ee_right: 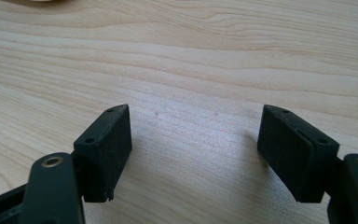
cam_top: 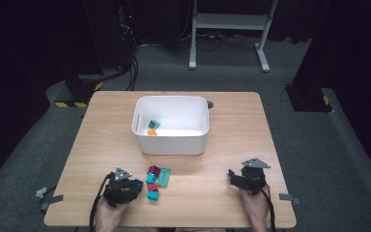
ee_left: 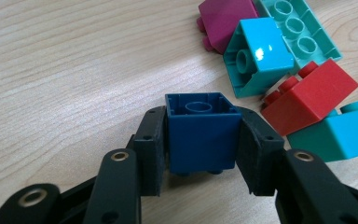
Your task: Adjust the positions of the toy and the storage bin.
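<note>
The left gripper (ee_left: 203, 144) clamps one dark blue block (ee_left: 203, 135) near the table's (cam_top: 232, 130) front edge, beside five loose blocks (ee_left: 279, 60). The right gripper (ee_right: 196, 154) gapes wide over bare wood; two blocks lie in the white bin (cam_top: 171, 145).

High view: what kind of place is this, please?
Probably a lab or recording studio, not a home. A lone wooden table stands on grey carpet, with dark curtains around, cables on the floor, and a metal stand behind.
</note>
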`<state>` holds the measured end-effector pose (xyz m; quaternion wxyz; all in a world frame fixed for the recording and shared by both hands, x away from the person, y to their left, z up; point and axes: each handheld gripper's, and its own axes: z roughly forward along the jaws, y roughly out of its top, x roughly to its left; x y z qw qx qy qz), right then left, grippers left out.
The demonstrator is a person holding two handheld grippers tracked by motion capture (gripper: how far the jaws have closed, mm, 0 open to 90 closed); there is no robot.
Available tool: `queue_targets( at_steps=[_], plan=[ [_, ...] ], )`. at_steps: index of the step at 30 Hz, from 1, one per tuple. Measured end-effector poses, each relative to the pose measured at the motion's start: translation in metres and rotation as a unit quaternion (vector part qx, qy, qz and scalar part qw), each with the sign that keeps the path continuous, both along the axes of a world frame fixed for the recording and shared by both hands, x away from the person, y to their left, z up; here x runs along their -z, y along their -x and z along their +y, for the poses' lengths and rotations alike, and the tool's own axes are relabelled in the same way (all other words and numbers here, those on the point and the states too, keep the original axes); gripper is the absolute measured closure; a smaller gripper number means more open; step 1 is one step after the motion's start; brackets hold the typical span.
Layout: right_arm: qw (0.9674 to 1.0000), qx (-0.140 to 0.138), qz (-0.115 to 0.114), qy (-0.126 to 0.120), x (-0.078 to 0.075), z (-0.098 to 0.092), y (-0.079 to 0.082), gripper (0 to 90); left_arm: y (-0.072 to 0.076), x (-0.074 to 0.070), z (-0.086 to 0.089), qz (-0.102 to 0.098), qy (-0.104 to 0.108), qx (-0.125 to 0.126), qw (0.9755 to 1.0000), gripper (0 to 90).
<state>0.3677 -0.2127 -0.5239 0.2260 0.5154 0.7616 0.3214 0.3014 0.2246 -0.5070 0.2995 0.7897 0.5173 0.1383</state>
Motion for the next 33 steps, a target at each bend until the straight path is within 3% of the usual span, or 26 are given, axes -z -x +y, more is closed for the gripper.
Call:
queue_targets(
  at_steps=[15, 19, 29, 33],
  plan=[
    [1.0, 0.0, 0.0, 0.0, 0.0, 0.0, 0.0, 26.0, 0.0, -0.003, -0.004, -0.009, 0.006, 0.013, 0.9999, 58.3],
    [1.0, 0.0, 0.0, 0.0, 0.0, 0.0, 0.0, 26.1, -0.001, -0.008, -0.001, -0.01, 0.019, 0.011, 0.9997, 58.3],
    [1.0, 0.0, 0.0, 0.0, 0.0, 0.0, 0.0, 26.0, -0.006, -0.022, 0.008, -0.022, 0.026, 0.004, 0.9994, 58.3],
    [1.0, 0.0, 0.0, 0.0, 0.0, 0.0, 0.0, 26.0, -0.009, -0.029, 0.012, -0.033, 0.042, -0.005, 0.9985, 58.3]
  ],
)
